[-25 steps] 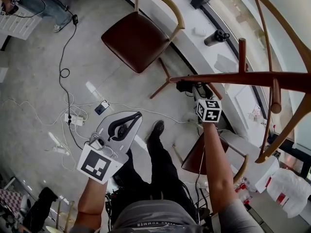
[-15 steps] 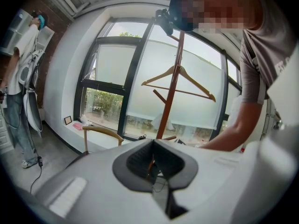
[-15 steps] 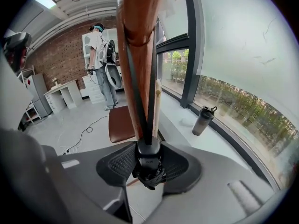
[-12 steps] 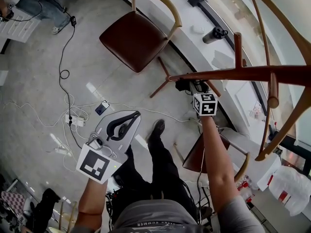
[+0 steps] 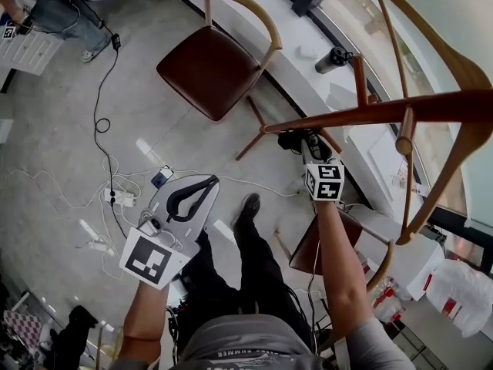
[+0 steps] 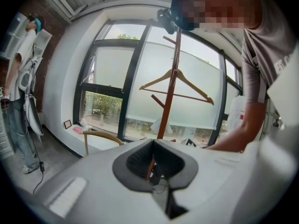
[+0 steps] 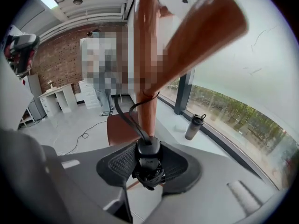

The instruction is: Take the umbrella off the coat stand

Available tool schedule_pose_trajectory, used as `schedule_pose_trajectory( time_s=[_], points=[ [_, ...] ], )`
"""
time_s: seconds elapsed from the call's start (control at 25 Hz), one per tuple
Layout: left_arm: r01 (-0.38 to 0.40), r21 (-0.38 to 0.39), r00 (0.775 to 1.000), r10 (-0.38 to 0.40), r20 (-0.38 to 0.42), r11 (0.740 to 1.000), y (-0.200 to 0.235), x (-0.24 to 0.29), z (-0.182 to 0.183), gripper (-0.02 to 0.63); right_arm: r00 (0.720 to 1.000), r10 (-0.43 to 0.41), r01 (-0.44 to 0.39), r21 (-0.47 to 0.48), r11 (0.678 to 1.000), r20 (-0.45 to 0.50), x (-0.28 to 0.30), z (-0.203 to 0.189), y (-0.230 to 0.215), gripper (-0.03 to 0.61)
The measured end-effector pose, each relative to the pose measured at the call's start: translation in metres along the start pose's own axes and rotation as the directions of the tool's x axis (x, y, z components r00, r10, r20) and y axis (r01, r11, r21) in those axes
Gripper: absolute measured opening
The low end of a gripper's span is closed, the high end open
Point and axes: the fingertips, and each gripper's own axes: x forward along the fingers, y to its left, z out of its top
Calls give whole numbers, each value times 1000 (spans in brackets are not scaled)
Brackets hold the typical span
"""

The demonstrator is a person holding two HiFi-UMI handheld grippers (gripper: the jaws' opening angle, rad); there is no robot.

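Between the black ribbed pads (image 7: 117, 164) of the right gripper (image 7: 148, 158) sits the dark handle end of the folded umbrella (image 7: 148, 171), both pads pressing against its sides in a firm grip. From the handle a black strap (image 7: 125, 118) rises toward the reddish-brown pole of the coat stand (image 7: 145, 55), which fills the frame just beyond the jaws, with one thick peg (image 7: 205, 29) slanting up to the right. Seen from the head camera, the gripper reaches up to the stand with the umbrella's black bulk close against the pole.

On the other side, the left gripper (image 6: 153, 148) is held low and well apart from the stand, its jaws brought together at the tips with nothing caught in the hollow between the pads. A pale wooden hanger (image 6: 175, 84) hangs on the stand against the frosted window. Below, a brown-seated chair (image 5: 212, 64) stands on the grey floor (image 5: 69, 114) amid loose white cables (image 5: 115, 195), and a dark bottle (image 5: 333, 58) rests on the white ledge (image 5: 254, 10) under the glass.
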Motion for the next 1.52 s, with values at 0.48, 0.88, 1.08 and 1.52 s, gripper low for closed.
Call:
schedule_pose_trajectory(
  time_s=[0.48,0.88,1.08,1.52],
  points=[
    [17,37,999,-18,27,999,-7,-12,39,0,993,-82,76,66,995,90,-77,37,-14,149],
    [31,73,999,-34,40,997,-13,-25,68,0,979,-166,150,138,979,115,-133,48,-38,150],
    [38,89,998,-42,45,995,-20,-29,79,0,971,-195,171,165,971,141,-159,58,-48,150],
    [15,170,994,-33,106,985,-29,-64,117,0,956,-226,178,243,954,188,-239,77,-47,150]
  ],
)
